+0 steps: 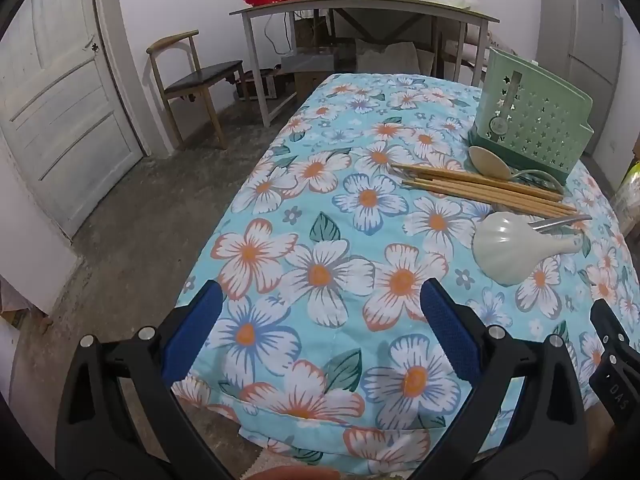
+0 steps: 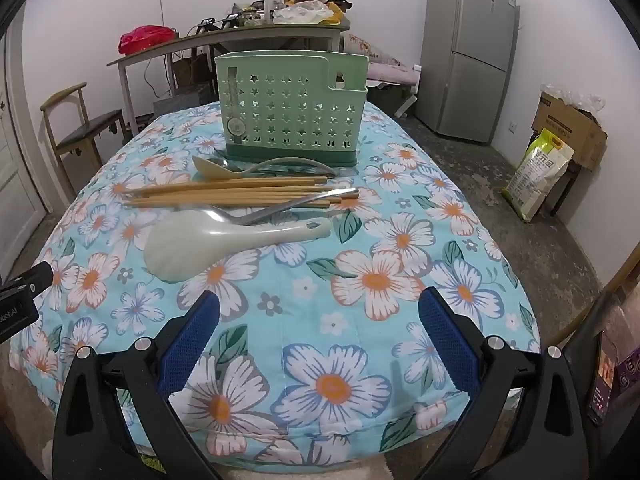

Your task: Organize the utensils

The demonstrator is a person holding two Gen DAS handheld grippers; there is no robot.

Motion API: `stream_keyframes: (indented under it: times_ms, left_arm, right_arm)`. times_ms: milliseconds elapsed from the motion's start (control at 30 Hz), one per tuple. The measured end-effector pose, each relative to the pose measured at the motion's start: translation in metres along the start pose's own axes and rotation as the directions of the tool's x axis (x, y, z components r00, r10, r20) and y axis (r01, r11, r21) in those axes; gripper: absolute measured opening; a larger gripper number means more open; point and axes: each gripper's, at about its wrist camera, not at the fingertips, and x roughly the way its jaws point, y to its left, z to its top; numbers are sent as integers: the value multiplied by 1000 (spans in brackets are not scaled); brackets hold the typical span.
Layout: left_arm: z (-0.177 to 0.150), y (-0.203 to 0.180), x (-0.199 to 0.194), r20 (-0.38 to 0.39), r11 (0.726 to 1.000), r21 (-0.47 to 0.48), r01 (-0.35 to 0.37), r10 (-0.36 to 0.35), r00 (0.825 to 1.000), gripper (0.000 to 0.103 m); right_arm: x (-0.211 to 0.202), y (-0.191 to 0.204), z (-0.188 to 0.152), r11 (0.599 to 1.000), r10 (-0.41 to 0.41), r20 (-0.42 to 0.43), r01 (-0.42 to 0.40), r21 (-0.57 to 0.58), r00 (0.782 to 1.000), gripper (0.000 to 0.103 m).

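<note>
Even soft indoor light, faint shadows, sharp focus, strong fisheye bending, dark corner vignetting

Tablecloth: quilted cloth, matt, floral print. Caddy on it: pale green plastic w/ star cut-outs, slight sheen, darker green base. Just in front of caddy: beige spoon, looks plastic, matt; chopsticks, wood-look, matt; metal spoon, shiny steel; big rice paddle, pale glossy plastic, smooth. Both grippers, left gripper & right gripper: black matt plastic arms, blue textured rubbery pads, bright metal pins. Behind caddy: fridge, brushed grey metal look. Floor rough bare concrete
</note>
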Motion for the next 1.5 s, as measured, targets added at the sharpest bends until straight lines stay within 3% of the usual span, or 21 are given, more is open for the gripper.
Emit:
stream_keyframes:
  times_ms: [733,1500]
  left_arm:
    - [-10,1,10,2,1000,4,-3,3,1000,96]
    - [1,1,7,-4,1000,4,-6,6,1000,96]
  right_arm:
    - [-1,2,0,1000,2,0,-2,1,1000,97]
    - [-2,1,2,1000,5,1,-5,2,1000,97]
